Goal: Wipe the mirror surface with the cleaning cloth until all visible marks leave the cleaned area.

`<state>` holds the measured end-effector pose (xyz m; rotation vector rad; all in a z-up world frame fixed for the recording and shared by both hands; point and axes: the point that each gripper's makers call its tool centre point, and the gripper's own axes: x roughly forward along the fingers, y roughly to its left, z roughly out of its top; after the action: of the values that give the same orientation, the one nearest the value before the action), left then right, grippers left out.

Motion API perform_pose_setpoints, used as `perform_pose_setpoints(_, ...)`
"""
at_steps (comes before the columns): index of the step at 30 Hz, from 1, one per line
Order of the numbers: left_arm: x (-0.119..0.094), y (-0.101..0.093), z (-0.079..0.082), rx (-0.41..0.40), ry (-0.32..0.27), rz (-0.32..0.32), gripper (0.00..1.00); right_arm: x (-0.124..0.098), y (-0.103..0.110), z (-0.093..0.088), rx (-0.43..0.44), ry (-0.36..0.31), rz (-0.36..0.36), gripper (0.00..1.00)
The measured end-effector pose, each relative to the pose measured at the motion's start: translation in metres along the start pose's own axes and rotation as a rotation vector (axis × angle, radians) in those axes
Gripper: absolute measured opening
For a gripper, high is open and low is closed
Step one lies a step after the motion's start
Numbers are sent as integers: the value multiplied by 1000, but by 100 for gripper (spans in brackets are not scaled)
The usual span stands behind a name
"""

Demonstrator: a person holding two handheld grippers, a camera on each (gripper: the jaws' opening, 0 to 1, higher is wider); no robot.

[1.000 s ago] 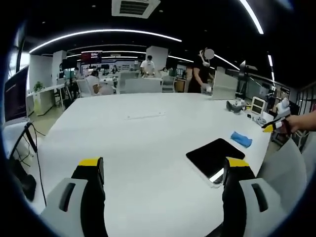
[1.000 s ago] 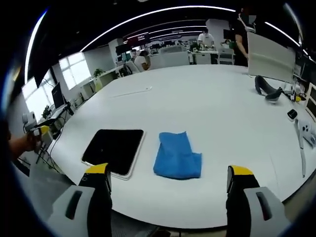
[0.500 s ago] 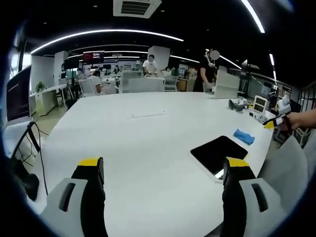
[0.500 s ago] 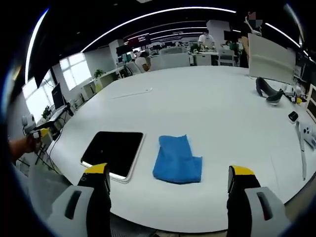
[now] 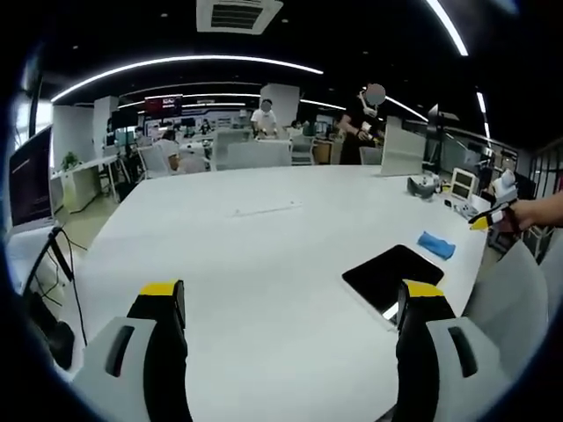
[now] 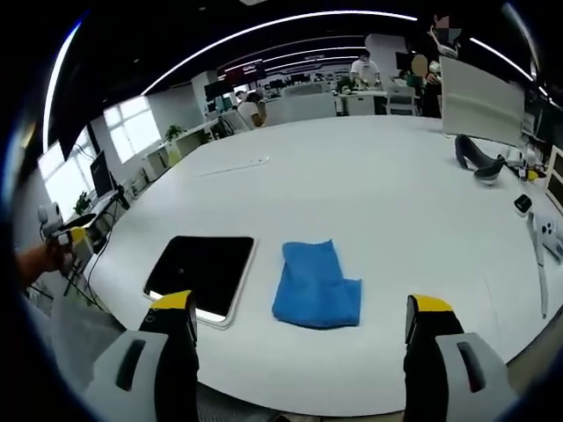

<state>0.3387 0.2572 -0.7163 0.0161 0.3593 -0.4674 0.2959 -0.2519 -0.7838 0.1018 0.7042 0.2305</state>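
**Both claws hanging open above the tabletop, mirror and cloth lying untouched**

Right gripper view: the right claw (image 6: 299,321) is standing wide open, its two yellow-tipped jaws rising from the bottom edge with nothing between them. It is hovering over the near edge of the white tabletop (image 6: 369,176). The blue cleaning cloth (image 6: 315,283) is lying crumpled and flat on the tabletop, between the jaws as seen from here but beyond them, not touching either. Just beside the cloth, on its left in this view, the mirror (image 6: 201,268) is lying flat: a dark rectangle with a pale rim, one corner sitting behind the left jaw tip. Cloth and mirror are near each other with a strip of bare tabletop between them. At the far left, a hand is holding the left claw (image 6: 72,236) off the tabletop's edge.

Left gripper view: the left claw (image 5: 290,299) is also gaping open and gripping nothing, hanging over the tabletop (image 5: 246,255). The mirror (image 5: 391,274) is lying to the right, near the right jaw tip, with the cleaning cloth (image 5: 435,245) just past it toward the tabletop's far edge. The right claw (image 5: 489,218) is entering from the right, held in a hand.

Background: people are standing at desks behind the tabletop; details too small to tell.
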Motion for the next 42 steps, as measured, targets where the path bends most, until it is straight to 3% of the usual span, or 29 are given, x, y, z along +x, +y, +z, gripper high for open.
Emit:
perform_pose_setpoints(14, -11, 6, -14, -19, 25, 14, 99, 3, 2, 2, -30, 18, 0, 97)
perform_pose_setpoints(20, -10, 4, -14, -65, 20, 14, 99, 7, -1, 8, -56, 19, 1, 96)
perform_pose_setpoints(26, -6, -1, -10, -60, 18, 10, 99, 14, 0, 16, -89, 19, 10, 92)
perform_pose_setpoints(34, 5, -10, -8, -50, 31, -20, 99, 25, 1, 27, -109, 15, 7, 83)
perform_pose_setpoints(42, 7, -13, -14, -33, 54, -40, 99, 50, -1, 5, -83, 104, 9, 62)
